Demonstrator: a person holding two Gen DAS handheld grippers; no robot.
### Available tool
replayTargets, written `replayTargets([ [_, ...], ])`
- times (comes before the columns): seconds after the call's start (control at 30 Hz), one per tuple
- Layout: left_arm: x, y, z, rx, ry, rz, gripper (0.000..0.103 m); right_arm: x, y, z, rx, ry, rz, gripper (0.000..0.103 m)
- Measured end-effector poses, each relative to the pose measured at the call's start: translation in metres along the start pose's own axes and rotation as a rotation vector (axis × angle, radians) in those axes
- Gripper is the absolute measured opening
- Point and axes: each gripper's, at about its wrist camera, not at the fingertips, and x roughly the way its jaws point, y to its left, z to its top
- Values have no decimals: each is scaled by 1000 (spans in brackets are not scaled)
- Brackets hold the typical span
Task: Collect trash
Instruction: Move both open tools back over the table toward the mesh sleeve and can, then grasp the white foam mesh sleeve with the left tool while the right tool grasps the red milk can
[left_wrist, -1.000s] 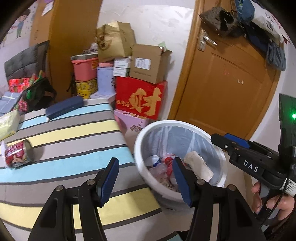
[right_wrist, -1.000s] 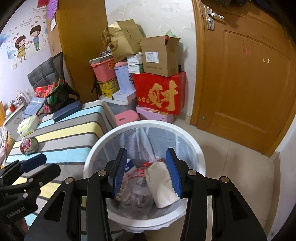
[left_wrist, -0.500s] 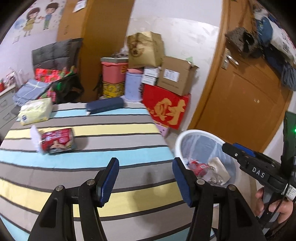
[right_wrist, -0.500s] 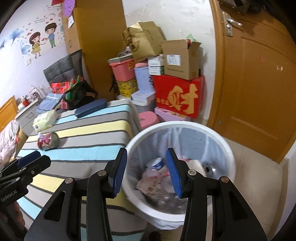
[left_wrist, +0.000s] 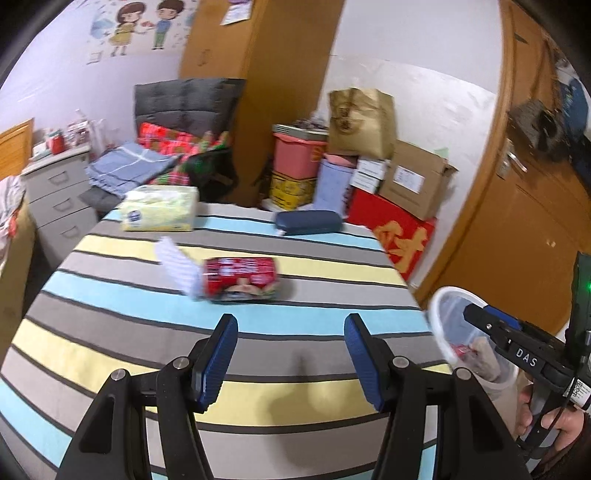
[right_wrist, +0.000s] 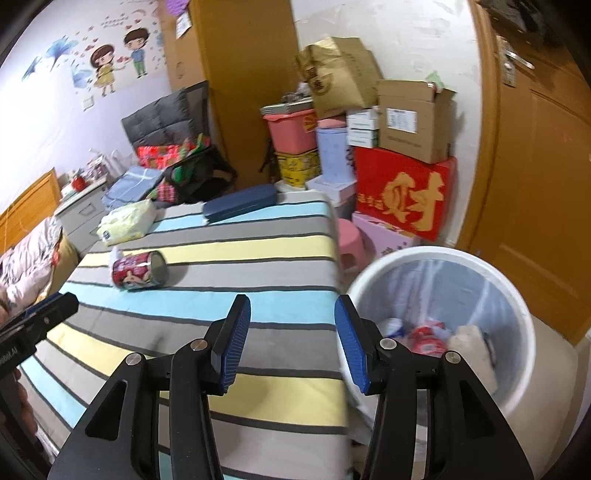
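Left wrist view: I see a striped table (left_wrist: 155, 334) filling the near and middle ground, in grey, pale blue and yellow bands.
Boxes: a stack stands far right against the wall, with a red box (right_wrist: 404, 194) bearing gold characters under a brown carton (right_wrist: 415, 120).
Bin: a white trash bin (right_wrist: 517, 295) stands on the floor just beside the table's right edge; it is lined with a clear bag and already holds crumpled wrappers and paper.
Left gripper (left_wrist: 291, 356): I have it hovering low over the near part of the table, its blue-padded fingers (left_wrist: 216, 356) spread wide apart with nothing between them.
Right gripper (right_wrist: 291, 341): it hangs over the table's right edge, one finger over the cloth and the other in front of the bin's rim; the fingers are parted and hold nothing. From the left wrist view I also see it at far right, in a hand.
Tissue pack: a pale yellow tissue pack (left_wrist: 159, 214) lies at the far left of the table.
Case: a dark blue case (left_wrist: 308, 222) lies at the far edge, right of the tissue pack.
Can: a red can (left_wrist: 240, 278) lies on its side mid-table on a grey stripe, ahead of the left gripper and apart from it.
Paper: a white scrap (left_wrist: 175, 266) touches the can's left end.
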Motion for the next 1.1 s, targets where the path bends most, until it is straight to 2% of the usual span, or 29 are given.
replayTargets([
  [0.2,-3,46,-1,-35,5,69,60,13,26,3,-39,14,40,49],
  [0.43,-4,85,0,-71,11,115,60,33,66,7,-122,33,129,50],
  [0.57,1,102,3,-83,15,126,60,46,88,11,-180,42,195,55],
  [0.83,19,124,11,-101,36,127,60,71,130,22,-366,44,288,58],
  [0.9,25,129,13,-108,45,125,60,77,138,23,-414,49,313,63],
  [1.1,44,137,26,-101,61,123,60,89,167,24,-640,9,303,64],
])
